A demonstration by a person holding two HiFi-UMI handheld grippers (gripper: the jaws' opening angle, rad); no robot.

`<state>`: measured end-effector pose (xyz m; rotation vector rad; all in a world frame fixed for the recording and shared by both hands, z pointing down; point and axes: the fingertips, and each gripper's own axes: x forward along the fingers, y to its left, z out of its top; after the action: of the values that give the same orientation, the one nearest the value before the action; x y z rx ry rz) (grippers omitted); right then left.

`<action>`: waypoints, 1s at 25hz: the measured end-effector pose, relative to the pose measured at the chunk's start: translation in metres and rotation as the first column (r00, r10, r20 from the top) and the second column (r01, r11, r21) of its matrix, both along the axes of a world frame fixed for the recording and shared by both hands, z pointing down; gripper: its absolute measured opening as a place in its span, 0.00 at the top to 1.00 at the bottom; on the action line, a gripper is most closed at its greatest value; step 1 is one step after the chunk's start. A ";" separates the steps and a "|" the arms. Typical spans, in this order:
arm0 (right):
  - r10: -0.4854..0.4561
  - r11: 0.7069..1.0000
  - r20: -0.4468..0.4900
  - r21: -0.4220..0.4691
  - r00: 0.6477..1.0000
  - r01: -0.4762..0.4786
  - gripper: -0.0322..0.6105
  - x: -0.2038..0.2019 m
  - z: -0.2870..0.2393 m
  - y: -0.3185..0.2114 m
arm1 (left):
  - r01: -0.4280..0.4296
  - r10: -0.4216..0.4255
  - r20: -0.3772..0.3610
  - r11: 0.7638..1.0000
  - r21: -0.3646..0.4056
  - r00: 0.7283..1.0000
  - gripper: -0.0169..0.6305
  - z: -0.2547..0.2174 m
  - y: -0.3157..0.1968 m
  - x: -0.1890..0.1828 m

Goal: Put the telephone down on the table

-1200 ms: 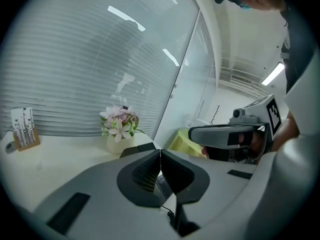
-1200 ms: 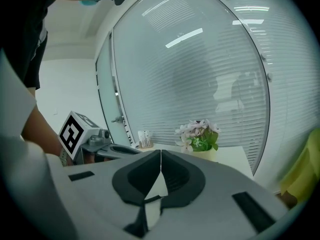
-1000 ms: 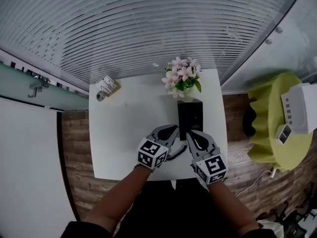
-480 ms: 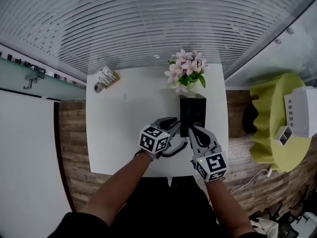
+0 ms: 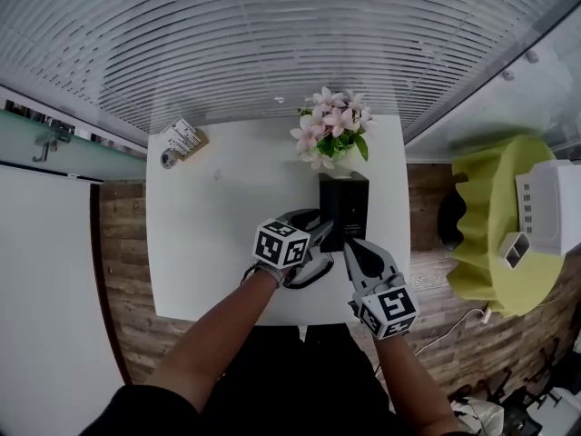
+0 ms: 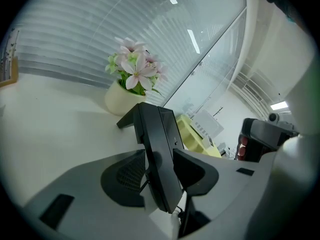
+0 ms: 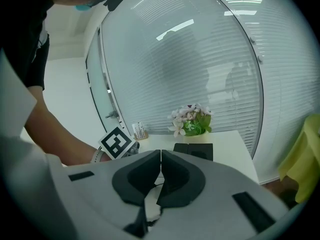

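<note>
The black telephone [image 5: 343, 209] lies on the white table [image 5: 227, 234], just in front of the flower pot. My left gripper [image 5: 320, 232] is at the telephone's near left corner. In the left gripper view a flat black part of the telephone [image 6: 159, 154] stands on edge between the jaws. The jaws have just been opening, and a gap shows beside the left pad [image 6: 125, 176]. A dark curly cord [image 5: 313, 275] loops under that gripper. My right gripper [image 5: 352, 248] hovers at the telephone's near right corner. Its pads meet with nothing between them [image 7: 161, 159].
A pot of pink flowers [image 5: 329, 134] stands at the table's far edge beside a glass wall with blinds. A small card holder [image 5: 182, 139] sits at the far left corner. To the right, off the table, a green-draped stand [image 5: 490, 234] carries a white box [image 5: 549, 198].
The left gripper has come down and rolled, closing in on the telephone's left side, and its jaws have spread apart. The right gripper has sunk slightly and stays shut.
</note>
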<state>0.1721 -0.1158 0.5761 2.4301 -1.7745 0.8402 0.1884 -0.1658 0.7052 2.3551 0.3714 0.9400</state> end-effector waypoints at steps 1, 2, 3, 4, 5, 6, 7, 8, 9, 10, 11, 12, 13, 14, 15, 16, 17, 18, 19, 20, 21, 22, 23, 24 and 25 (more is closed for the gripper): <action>-0.001 1.000 0.002 -0.002 1.000 0.001 0.91 0.000 0.000 0.002 | 0.003 -0.003 0.001 1.000 -0.008 1.000 0.72 0.001 0.001 0.002; -0.001 1.000 0.003 -0.005 1.000 0.001 0.91 0.000 0.001 0.004 | 0.004 -0.004 0.003 1.000 -0.017 1.000 0.72 0.002 0.002 0.004; -0.001 1.000 0.003 -0.007 1.000 0.001 0.91 0.001 0.001 0.006 | 0.004 -0.004 0.006 1.000 -0.027 1.000 0.72 0.004 0.002 0.006; -0.001 1.000 0.002 -0.010 1.000 0.001 0.91 0.002 0.001 0.008 | 0.005 -0.005 0.010 0.999 -0.038 1.000 0.72 0.006 0.003 0.007; -0.002 1.000 0.003 -0.013 1.000 0.003 0.91 0.002 0.002 0.010 | 0.007 -0.007 0.015 0.999 -0.051 1.000 0.72 0.007 0.003 0.008; -0.004 1.000 0.004 -0.017 1.000 0.004 0.91 0.002 0.002 0.012 | 0.011 -0.010 0.021 0.998 -0.064 1.000 0.72 0.009 0.003 0.008; -0.006 1.000 0.005 -0.021 1.000 0.006 0.91 0.002 0.003 0.015 | 0.016 -0.015 0.026 0.997 -0.076 1.000 0.72 0.010 0.002 0.008; -0.008 1.000 0.006 -0.026 1.000 0.008 0.91 0.001 0.004 0.017 | 0.022 -0.019 0.028 0.996 -0.087 0.999 0.76 0.011 0.002 0.008; -0.009 1.000 0.006 -0.030 1.000 0.009 0.91 0.001 0.004 0.019 | 0.026 -0.024 0.029 0.995 -0.096 0.999 0.77 0.011 0.002 0.007; -0.010 0.999 0.006 -0.033 1.000 0.010 0.91 0.001 0.005 0.021 | 0.029 -0.026 0.028 0.994 -0.104 0.999 0.78 0.011 0.001 0.007; -0.009 0.999 0.005 -0.036 1.000 0.009 0.91 0.001 0.005 0.023 | 0.028 -0.025 0.029 0.994 -0.108 0.999 0.79 0.010 0.001 0.006; -0.007 0.999 0.004 -0.039 1.000 0.007 0.91 0.002 0.005 0.024 | 0.026 -0.023 0.029 0.994 -0.110 0.999 0.80 0.008 0.002 0.005; -0.004 0.999 0.002 -0.042 1.000 0.004 0.91 0.003 0.005 0.025 | 0.023 -0.020 0.029 0.993 -0.113 0.999 0.81 0.006 0.002 0.005; 0.000 0.999 0.001 -0.044 1.000 0.000 0.91 0.003 0.005 0.026 | 0.022 -0.019 0.030 0.993 -0.118 0.999 0.82 0.004 0.002 0.004; 0.003 0.999 0.001 -0.044 1.000 -0.003 0.91 0.004 0.004 0.026 | 0.023 -0.019 0.030 0.992 -0.125 0.999 0.83 0.001 0.002 0.004; 0.006 0.999 0.001 -0.043 1.000 -0.006 0.91 0.004 0.004 0.026 | 0.022 -0.019 0.029 0.992 -0.127 0.999 0.84 -0.002 0.003 0.003; 0.007 0.999 0.000 -0.041 1.000 -0.007 0.91 0.003 0.003 0.026 | 0.020 -0.017 0.027 0.992 -0.125 1.000 0.84 -0.005 0.003 0.001; 0.008 0.999 -0.001 -0.039 1.000 -0.008 0.91 0.002 0.002 0.027 | 0.015 -0.012 0.023 0.993 -0.118 1.000 0.84 -0.008 0.004 0.000; 0.008 0.999 -0.003 -0.037 1.000 -0.008 0.91 0.001 0.000 0.027 | 0.009 -0.007 0.018 0.994 -0.109 1.000 0.85 -0.012 0.005 -0.002; 0.008 0.999 -0.006 -0.034 1.000 -0.008 0.91 0.000 -0.002 0.026 | 0.003 -0.002 0.013 0.995 -0.103 1.000 0.85 -0.016 0.005 -0.003; 0.008 0.999 -0.010 -0.033 1.000 -0.008 0.91 -0.001 -0.004 0.026 | 0.000 0.000 0.008 0.995 -0.104 1.000 0.85 -0.021 0.006 -0.005; 0.008 0.999 -0.014 -0.031 1.000 -0.008 0.91 -0.002 -0.006 0.026 | -0.001 0.001 0.003 0.994 -0.108 1.000 0.85 -0.025 0.005 -0.007; 0.008 1.000 -0.018 -0.028 1.000 -0.008 0.91 -0.003 -0.009 0.025 | -0.002 0.002 -0.002 0.994 -0.114 1.000 0.85 -0.031 0.005 -0.009; 0.008 1.000 -0.020 -0.024 1.000 -0.009 0.91 -0.004 -0.012 0.025 | -0.005 0.004 -0.007 0.993 -0.119 1.000 0.85 -0.036 0.005 -0.011; 0.009 1.000 -0.023 -0.020 1.000 -0.009 0.91 -0.006 -0.014 0.024 | -0.011 0.009 -0.013 0.992 -0.124 1.000 0.85 -0.040 0.005 -0.014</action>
<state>0.1663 -0.0918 0.5616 2.4267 -1.7399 0.8235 0.1741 -0.1613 0.6648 2.2483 0.4342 0.8819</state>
